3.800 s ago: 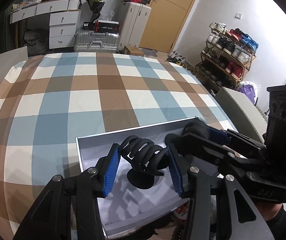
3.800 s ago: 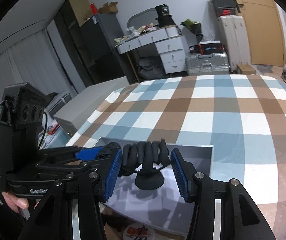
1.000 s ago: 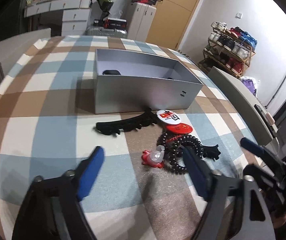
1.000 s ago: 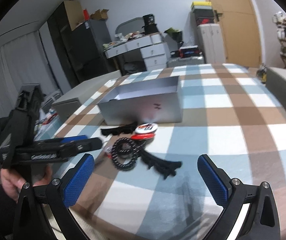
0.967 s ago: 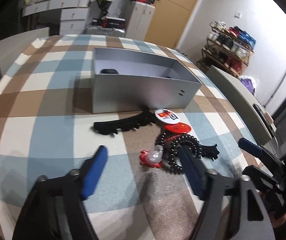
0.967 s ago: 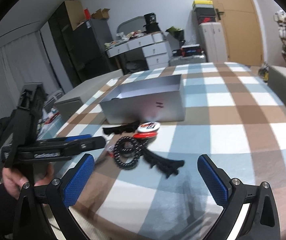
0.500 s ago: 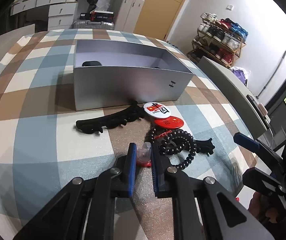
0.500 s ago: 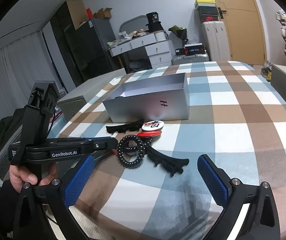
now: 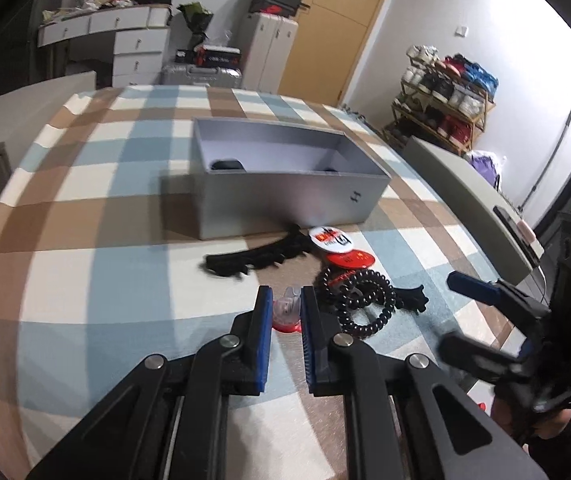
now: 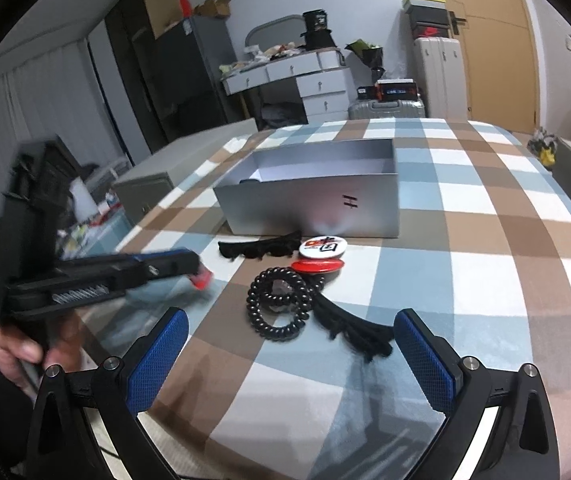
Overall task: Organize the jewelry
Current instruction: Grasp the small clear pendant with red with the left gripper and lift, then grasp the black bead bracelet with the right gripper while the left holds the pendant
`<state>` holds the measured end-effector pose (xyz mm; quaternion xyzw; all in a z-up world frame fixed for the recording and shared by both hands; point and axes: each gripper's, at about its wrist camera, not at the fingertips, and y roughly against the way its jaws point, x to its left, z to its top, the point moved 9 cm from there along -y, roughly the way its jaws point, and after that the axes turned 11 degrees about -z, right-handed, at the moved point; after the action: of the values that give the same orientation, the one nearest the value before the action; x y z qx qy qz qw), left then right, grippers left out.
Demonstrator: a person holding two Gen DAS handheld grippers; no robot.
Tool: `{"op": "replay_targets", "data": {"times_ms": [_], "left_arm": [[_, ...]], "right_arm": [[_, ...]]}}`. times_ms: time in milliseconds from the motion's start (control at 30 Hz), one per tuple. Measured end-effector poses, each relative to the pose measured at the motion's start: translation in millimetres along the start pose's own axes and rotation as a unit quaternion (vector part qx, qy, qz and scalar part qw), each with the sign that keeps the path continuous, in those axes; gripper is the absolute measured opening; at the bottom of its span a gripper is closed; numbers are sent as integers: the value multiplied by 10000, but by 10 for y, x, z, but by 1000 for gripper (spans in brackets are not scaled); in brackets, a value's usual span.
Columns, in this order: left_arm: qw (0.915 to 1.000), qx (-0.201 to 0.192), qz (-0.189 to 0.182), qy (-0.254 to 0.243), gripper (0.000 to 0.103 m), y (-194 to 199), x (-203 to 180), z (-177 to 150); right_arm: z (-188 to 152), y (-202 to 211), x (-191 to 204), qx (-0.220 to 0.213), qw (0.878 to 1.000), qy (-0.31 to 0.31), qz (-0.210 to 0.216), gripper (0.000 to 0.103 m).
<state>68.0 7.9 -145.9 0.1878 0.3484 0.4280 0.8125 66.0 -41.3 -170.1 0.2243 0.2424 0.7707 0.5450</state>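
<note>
A: What does the left tool (image 9: 286, 304) hold?
B: Its blue pads are pressed onto a small red and clear clip (image 9: 285, 312), which fills the narrow gap between them. In the right wrist view the same tool (image 10: 195, 268) appears from the side, blurred, with the red piece (image 10: 201, 278) at its tip, just above the checked cloth (image 10: 485, 240). The jaws have just closed on it.

A: And the right tool (image 10: 291, 344)?
B: Spread wide, with nothing between its pads. It hovers over the near part of the cloth, short of the pile.

A: What lies just beyond the tools?
B: A black coiled hair tie (image 10: 279, 304), touching a black toothed hair claw (image 10: 353, 330) on its right. Farther on are a red badge (image 10: 317, 266) and a white badge (image 10: 321, 247), overlapping, and a second black claw (image 10: 259, 248) to their left.

A: Where is the box?
B: The silver box (image 10: 313, 204) stands open behind the pile, the claw and white badge close against its front wall. A dark object (image 9: 226, 165) lies inside at the left end.

A: Anything else?
B: A hand (image 10: 25, 348) grips the left tool's handle.
</note>
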Motion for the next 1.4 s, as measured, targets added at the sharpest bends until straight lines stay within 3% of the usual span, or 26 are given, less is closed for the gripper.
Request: {"op": "replay_targets", "data": {"times_ms": [233, 467, 833, 1000, 1400], "left_arm": [[9992, -248, 319, -43, 9, 199, 78, 40], [9982, -427, 429, -12, 9, 306, 143, 43], [9981, -420, 443, 67, 9, 350, 224, -12], [9982, -438, 369, 187, 9, 353, 264, -20], [9985, -399, 321, 192, 9, 363, 247, -21]], "right_arm": [[-38, -246, 190, 257, 9986, 427, -198, 102], [25, -388, 284, 209, 9920, 887, -877, 101], [-60, -604, 224, 634, 9834, 1027, -1352, 71], [-38, -583, 221, 622, 9835, 1029, -1351, 50], [3, -486, 213, 463, 9874, 873, -1237, 45]]}}
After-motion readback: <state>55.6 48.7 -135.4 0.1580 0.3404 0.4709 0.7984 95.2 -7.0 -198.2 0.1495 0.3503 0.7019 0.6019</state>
